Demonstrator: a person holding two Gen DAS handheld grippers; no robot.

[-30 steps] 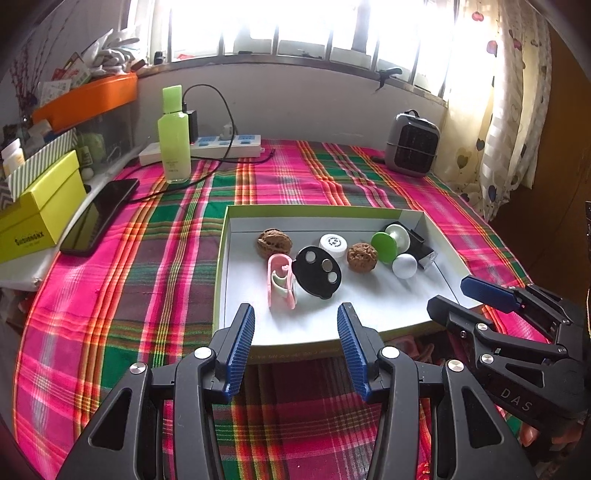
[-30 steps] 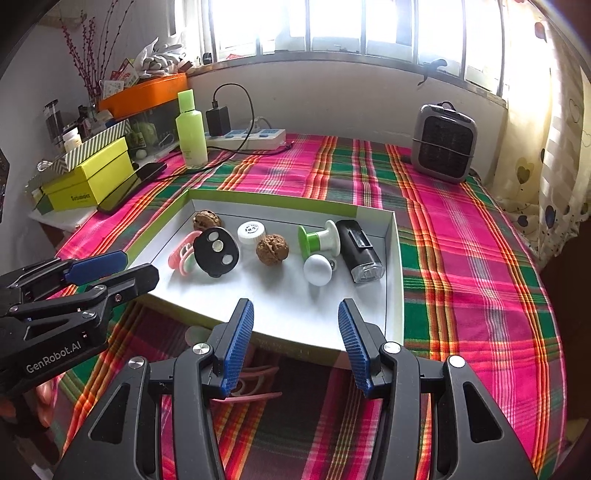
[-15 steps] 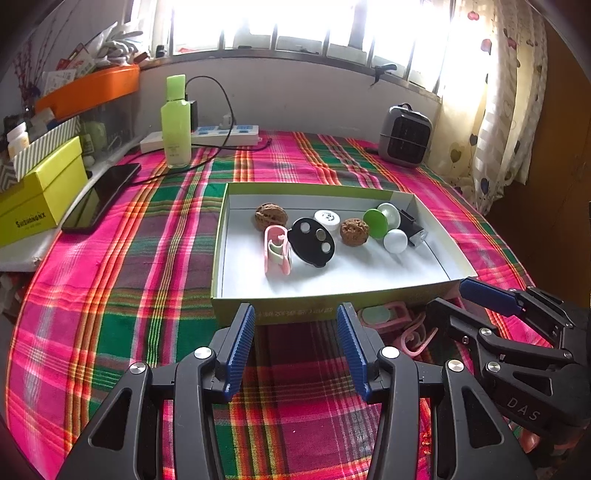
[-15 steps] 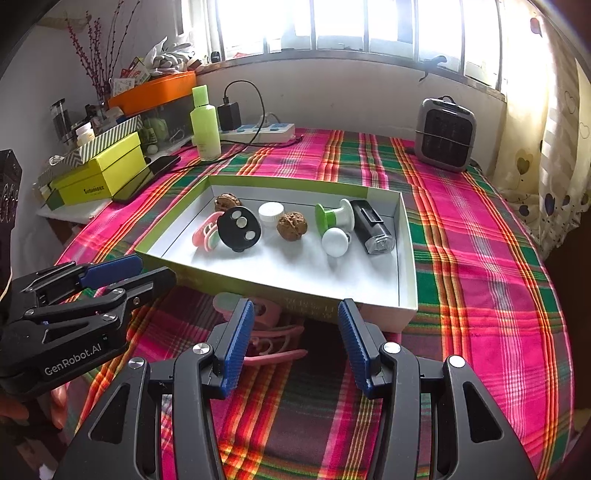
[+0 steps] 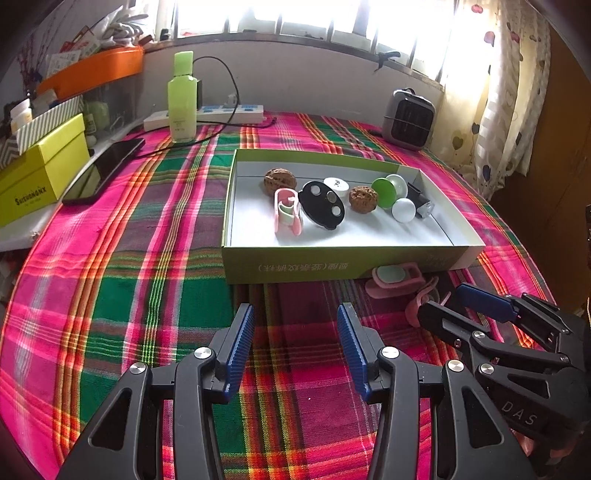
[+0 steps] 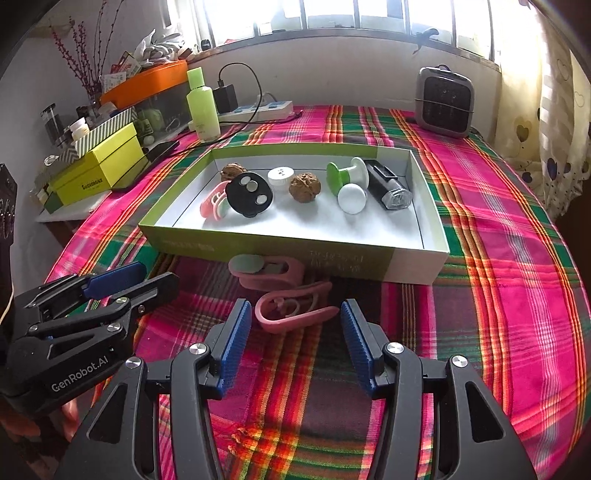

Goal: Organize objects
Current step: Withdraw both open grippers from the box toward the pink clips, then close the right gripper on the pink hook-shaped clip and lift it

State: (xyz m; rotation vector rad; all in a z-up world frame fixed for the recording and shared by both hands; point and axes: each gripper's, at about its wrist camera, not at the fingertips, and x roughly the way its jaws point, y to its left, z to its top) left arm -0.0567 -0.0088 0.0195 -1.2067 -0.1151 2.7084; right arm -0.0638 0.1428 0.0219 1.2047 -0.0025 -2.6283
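Left gripper (image 5: 295, 345), lower centre of its own view, jaws spread wide and holding nothing. Right gripper (image 6: 291, 341), likewise lower centre, jaws parted and unloaded; both point forward, side by side.

Bright window (image 6: 351, 14) above plaid tablecloth (image 6: 498, 229)

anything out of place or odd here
Yes: two pink items lie on the tablecloth outside the tray, against its near wall: a pink case and a pink clip. The other small things sit inside.

Blown-out window (image 5: 295, 18) backlight; fisheye edges dark.
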